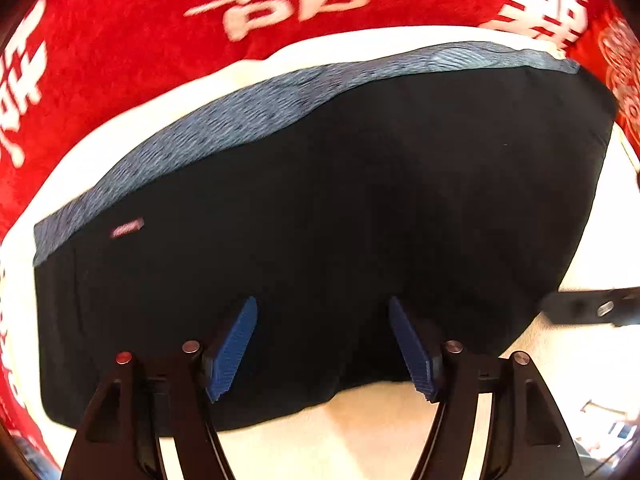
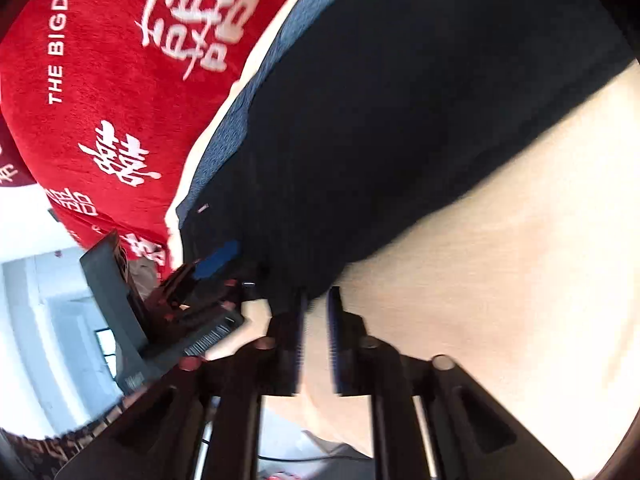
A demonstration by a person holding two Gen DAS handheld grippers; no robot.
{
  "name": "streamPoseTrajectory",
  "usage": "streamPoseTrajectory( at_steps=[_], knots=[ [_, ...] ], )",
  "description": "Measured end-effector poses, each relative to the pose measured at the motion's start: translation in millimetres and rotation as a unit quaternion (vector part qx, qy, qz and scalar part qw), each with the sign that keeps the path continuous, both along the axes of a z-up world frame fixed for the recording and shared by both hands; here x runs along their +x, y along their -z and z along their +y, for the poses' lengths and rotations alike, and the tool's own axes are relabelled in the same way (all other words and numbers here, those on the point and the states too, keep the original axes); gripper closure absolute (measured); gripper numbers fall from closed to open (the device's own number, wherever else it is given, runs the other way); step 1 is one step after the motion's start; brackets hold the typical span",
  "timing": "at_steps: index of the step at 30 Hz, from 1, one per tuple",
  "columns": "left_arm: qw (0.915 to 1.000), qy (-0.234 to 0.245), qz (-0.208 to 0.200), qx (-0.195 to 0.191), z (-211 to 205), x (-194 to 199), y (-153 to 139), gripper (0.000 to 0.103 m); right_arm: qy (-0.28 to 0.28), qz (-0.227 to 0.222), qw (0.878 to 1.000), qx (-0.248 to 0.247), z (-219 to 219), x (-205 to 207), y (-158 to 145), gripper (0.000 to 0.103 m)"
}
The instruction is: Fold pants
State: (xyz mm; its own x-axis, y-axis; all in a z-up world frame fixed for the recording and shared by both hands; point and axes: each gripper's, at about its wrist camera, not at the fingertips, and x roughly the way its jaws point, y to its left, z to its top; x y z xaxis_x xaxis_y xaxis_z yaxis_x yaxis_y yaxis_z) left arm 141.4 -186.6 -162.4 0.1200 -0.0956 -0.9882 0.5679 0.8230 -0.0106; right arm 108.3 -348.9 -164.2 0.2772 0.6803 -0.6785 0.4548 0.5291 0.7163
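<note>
Black pants (image 1: 320, 208) with a blue-grey waistband (image 1: 224, 120) lie folded flat on a cream surface (image 1: 380, 424). A small red label (image 1: 127, 229) sits just under the waistband. My left gripper (image 1: 323, 304) hangs straight above the pants' near part, open, its blue pads (image 1: 234, 352) wide apart with nothing between them. In the right wrist view the pants (image 2: 380, 140) fill the upper middle. My right gripper (image 2: 318, 292) stands at their near hem, its jaws a narrow gap apart with bare cream surface showing between them. The left gripper (image 2: 234, 270) is beside it to the left.
A red blanket (image 1: 132, 52) with white characters lies beyond the waistband, and also shows in the right wrist view (image 2: 112, 80). Bare cream surface (image 2: 500, 260) spreads to the right of the pants. A dark grey object (image 2: 116, 292) stands past the surface's left edge.
</note>
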Motion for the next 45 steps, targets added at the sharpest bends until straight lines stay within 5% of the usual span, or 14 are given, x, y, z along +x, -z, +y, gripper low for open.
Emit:
streamPoseTrajectory(
  at_steps=[2, 8, 9, 10, 11, 15, 18, 20, 22, 25, 29, 36, 40, 45],
  knots=[
    [1.0, -0.009, 0.001, 0.0, 5, 4, -5, 0.033, 0.044, -0.005, 0.999, -0.025, -37, -13, -9, 0.049],
    [0.9977, -0.052, 0.006, -0.044, -19, 19, -14, 0.033, 0.176, 0.005, 0.984, -0.01, -119, -30, 9, 0.049],
    [0.9978, -0.055, 0.006, -0.036, -26, 19, -9, 0.033, 0.19, 0.009, 0.982, 0.008, -124, -29, 15, 0.053],
    [0.9982, -0.056, 0.005, -0.022, -32, 18, -1, 0.032, 0.202, 0.016, 0.979, 0.026, -129, -27, 19, 0.079],
    [0.9979, -0.061, -0.002, -0.021, -33, 18, 1, 0.03, 0.204, 0.024, 0.978, 0.035, -135, -22, 19, 0.089],
    [0.9966, -0.079, 0.005, -0.023, -23, 18, 1, 0.026, 0.13, -0.04, 0.99, -0.025, -138, -2, -25, 0.089],
    [0.9977, -0.064, -0.014, -0.015, -20, 19, 6, 0.018, 0.074, 0.027, 0.99, -0.12, -137, -9, -7, 0.088],
    [0.9979, -0.065, -0.006, 0.0, -23, 14, 6, 0.018, 0.129, 0.036, 0.988, -0.079, -154, -29, -3, 0.074],
    [0.9975, -0.068, 0.003, 0.016, -32, 24, -3, 0.019, 0.143, 0.047, 0.983, -0.106, -166, -40, -18, 0.069],
    [0.9968, -0.074, -0.017, -0.025, -48, 47, -29, 0.019, 0.135, 0.003, 0.983, -0.121, -187, -37, -49, 0.069],
    [0.9956, -0.071, -0.047, -0.04, -96, 85, -34, 0.019, 0.056, -0.048, 0.981, -0.178, -199, 30, -66, 0.069],
    [0.9888, -0.139, -0.048, -0.024, -155, 123, 16, 0.018, -0.059, -0.059, 0.965, -0.247, -195, 118, -16, 0.076],
    [0.9867, -0.148, -0.056, -0.039, -150, 124, 19, 0.013, -0.017, -0.066, 0.96, -0.271, -248, 120, -13, 0.081],
    [0.9883, -0.14, -0.058, -0.022, -147, 130, 21, 0.006, 0.069, -0.017, 0.933, -0.353, -328, 102, -10, 0.083]
  ],
)
